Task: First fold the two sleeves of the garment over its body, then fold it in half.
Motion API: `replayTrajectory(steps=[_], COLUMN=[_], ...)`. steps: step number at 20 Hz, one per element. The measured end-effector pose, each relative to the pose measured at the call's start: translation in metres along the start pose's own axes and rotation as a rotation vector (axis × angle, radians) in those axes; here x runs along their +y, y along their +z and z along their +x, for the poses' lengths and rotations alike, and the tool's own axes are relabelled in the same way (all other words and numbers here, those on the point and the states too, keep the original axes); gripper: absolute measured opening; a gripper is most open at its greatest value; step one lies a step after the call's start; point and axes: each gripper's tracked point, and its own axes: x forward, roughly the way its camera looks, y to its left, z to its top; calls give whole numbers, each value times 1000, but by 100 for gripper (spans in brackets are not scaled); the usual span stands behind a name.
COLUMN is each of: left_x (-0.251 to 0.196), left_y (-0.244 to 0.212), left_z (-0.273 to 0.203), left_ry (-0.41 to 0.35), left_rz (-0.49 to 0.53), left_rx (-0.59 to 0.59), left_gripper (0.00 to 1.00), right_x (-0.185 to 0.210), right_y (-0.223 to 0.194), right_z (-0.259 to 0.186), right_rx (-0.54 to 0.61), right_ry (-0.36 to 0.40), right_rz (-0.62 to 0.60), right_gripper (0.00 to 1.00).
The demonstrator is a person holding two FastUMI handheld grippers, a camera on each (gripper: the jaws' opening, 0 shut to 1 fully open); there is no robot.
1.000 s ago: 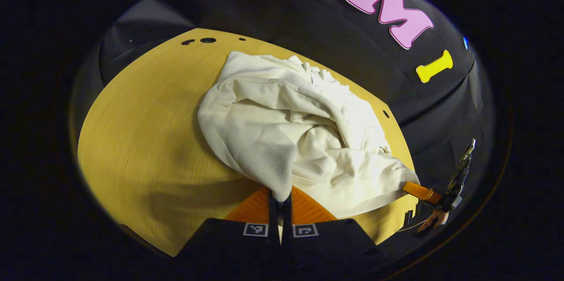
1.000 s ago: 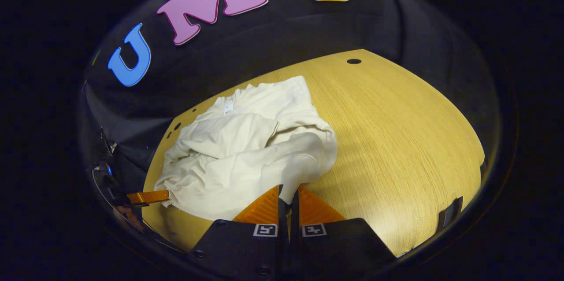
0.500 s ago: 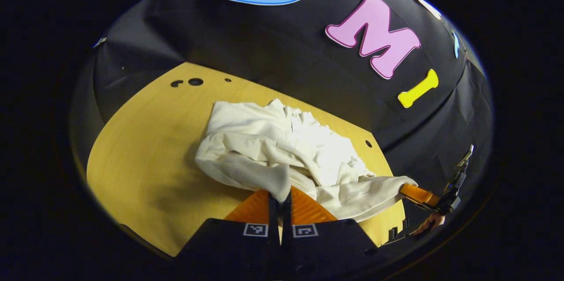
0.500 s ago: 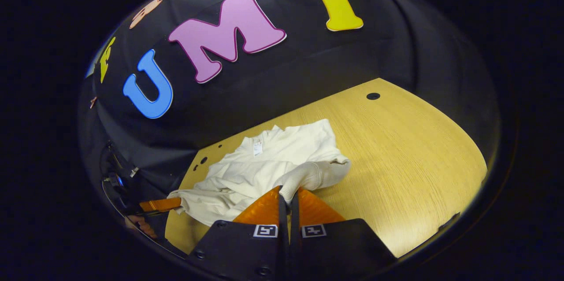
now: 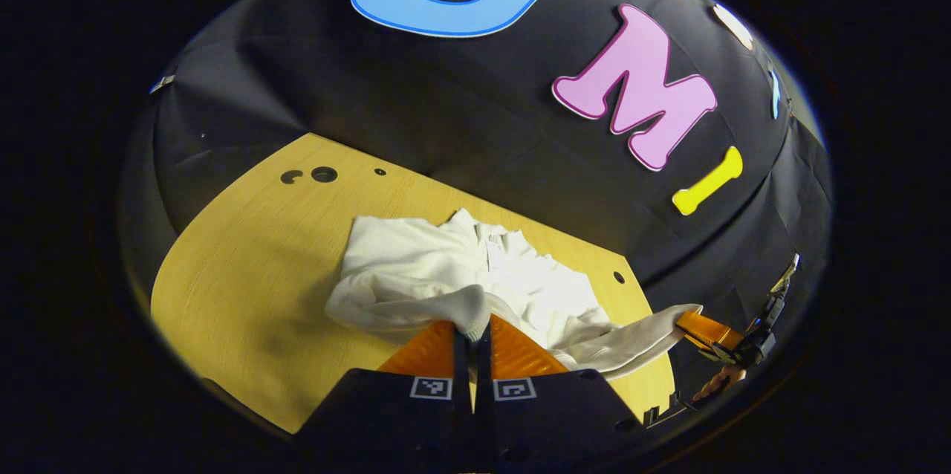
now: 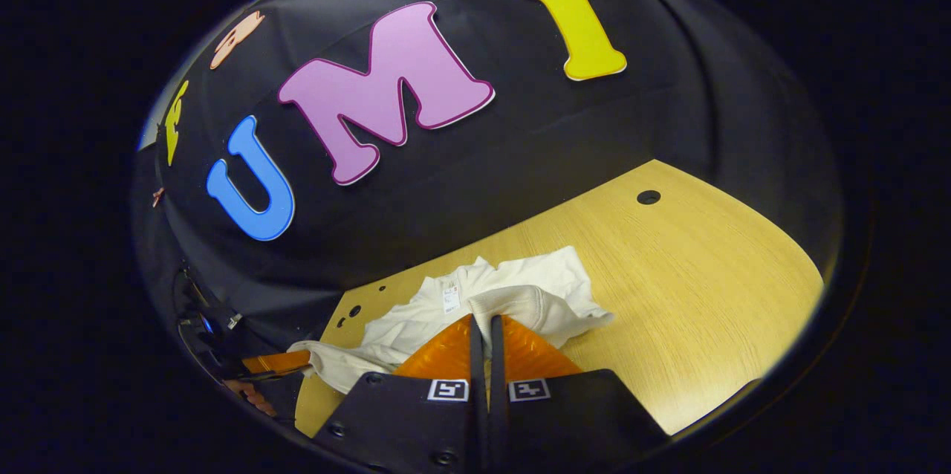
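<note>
**Garment drawn low toward table's near edge, both grippers clamped on cloth**

Table (image 5: 245,266): wooden, round-edged, set against the black booth wall (image 5: 461,117). More wall and less table in both views than a second ago; small holes (image 5: 323,174) near the far edge in the left gripper view, and a single hole (image 6: 648,197) in the right gripper view.

Garment (image 5: 475,281): cream, crumpled, lying on the table toward its far side. Seen flatter and lower than one second ago, when bulging folds rose well above the fingers. Neck label (image 6: 449,299) facing up near the collar. Near edge lifted off the table at two places and stretched between them.

Left gripper (image 5: 472,333): closed tight on a rounded fold of the garment, directly at the fingertips; cloth spreading away beyond them. Also seen low at left in the right gripper view (image 6: 278,361), pinching the garment's stretched end.

Right gripper (image 6: 487,329): closed tight on a hemmed edge of the garment, right at the fingertips. Also seen far right in the left gripper view (image 5: 698,325), with a pulled-out length of cloth ending between its fingers, and a hand (image 5: 717,382) below it.
</note>
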Motion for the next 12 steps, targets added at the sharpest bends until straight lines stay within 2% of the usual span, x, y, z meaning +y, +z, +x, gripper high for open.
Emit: replayTrajectory(steps=[5, 12], left_x=[14, 25], left_y=[20, 49], left_z=[31, 80], left_ry=[39, 79], left_rz=[-23, -66], left_rx=[-23, -68], left_gripper=[6, 6], right_x=[-2, -14], right_y=[21, 26], right_z=[38, 95], right_rx=[-31, -33], right_ry=[-28, -79], right_rz=[10, 26], right_gripper=[5, 5])
